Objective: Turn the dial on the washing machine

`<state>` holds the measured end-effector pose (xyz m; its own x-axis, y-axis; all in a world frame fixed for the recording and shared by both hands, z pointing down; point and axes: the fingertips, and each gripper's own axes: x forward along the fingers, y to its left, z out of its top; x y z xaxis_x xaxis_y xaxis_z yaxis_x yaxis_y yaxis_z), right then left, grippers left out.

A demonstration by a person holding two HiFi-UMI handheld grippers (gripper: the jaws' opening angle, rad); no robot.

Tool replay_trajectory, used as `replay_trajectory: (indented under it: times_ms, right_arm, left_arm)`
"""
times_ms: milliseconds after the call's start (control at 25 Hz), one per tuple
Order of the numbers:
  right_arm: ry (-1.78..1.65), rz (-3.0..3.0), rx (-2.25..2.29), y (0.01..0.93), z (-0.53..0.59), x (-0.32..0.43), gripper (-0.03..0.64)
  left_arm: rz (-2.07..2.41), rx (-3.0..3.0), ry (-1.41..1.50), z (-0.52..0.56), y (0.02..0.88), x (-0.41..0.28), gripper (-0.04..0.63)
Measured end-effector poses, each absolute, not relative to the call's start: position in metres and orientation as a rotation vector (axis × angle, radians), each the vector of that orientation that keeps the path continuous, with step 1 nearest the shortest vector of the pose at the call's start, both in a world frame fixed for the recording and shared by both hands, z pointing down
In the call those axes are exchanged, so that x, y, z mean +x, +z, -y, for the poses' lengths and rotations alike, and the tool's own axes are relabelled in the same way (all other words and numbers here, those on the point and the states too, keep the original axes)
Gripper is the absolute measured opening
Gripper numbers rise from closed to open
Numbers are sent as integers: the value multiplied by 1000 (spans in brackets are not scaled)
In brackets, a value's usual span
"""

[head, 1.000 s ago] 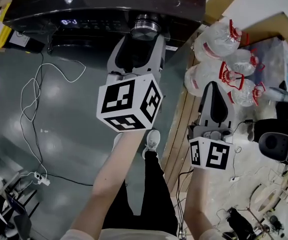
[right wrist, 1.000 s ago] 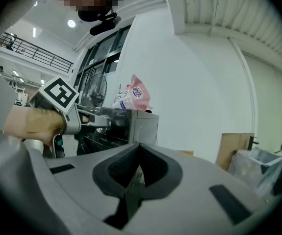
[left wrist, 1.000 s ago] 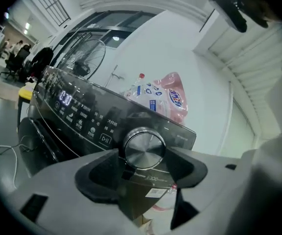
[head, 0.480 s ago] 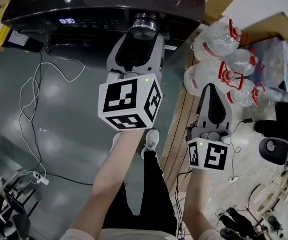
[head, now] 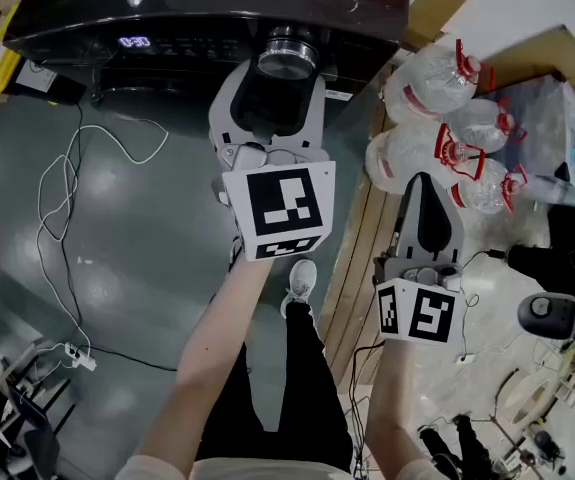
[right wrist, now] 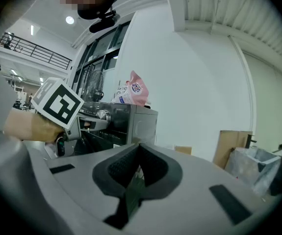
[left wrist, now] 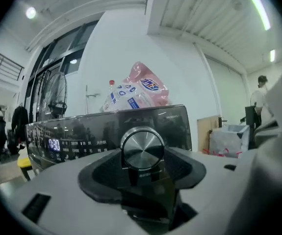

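The washing machine's dark control panel (head: 167, 43) runs along the top of the head view, and its round metal dial (head: 287, 56) sits at the right end. My left gripper (head: 279, 70) reaches up to it, and the dark pads close on the dial's two sides. In the left gripper view the dial (left wrist: 142, 148) sits snug between the pads, with a lit display (left wrist: 54, 144) to its left. My right gripper (head: 425, 186) hangs lower right, away from the machine. Its jaws are together with nothing in them (right wrist: 138, 168).
Several large clear water bottles (head: 437, 78) with red handles stand right of the machine. White cables (head: 67, 208) and a power strip (head: 82, 358) lie on the grey floor at left. A pink detergent bag (left wrist: 141, 89) rests on top of the machine. Cardboard (head: 437, 3) leans at upper right.
The left gripper has rolled about its own axis while on the dial, so its marker cube now shows one face. The display reading has changed. The right gripper has barely moved.
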<state>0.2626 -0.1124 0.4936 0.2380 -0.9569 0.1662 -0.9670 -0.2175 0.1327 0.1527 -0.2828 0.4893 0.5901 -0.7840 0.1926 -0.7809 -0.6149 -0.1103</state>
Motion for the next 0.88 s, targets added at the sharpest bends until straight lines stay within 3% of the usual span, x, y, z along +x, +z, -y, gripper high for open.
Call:
replay_trajectory:
  times_ms: [440,640,880]
  right_arm:
    - [92,1813,2304,500,106,262,3]
    - [96,1810,2306,500,106,262,3]
    - [109,1814,2292,501,105,258,3]
  left_arm:
    - [-1184,-2346,-616,280,489,155,265]
    - [-1210,-2430,-562,281,490,155,268]
    - [-1355,-2759,-384,282,489,146,318]
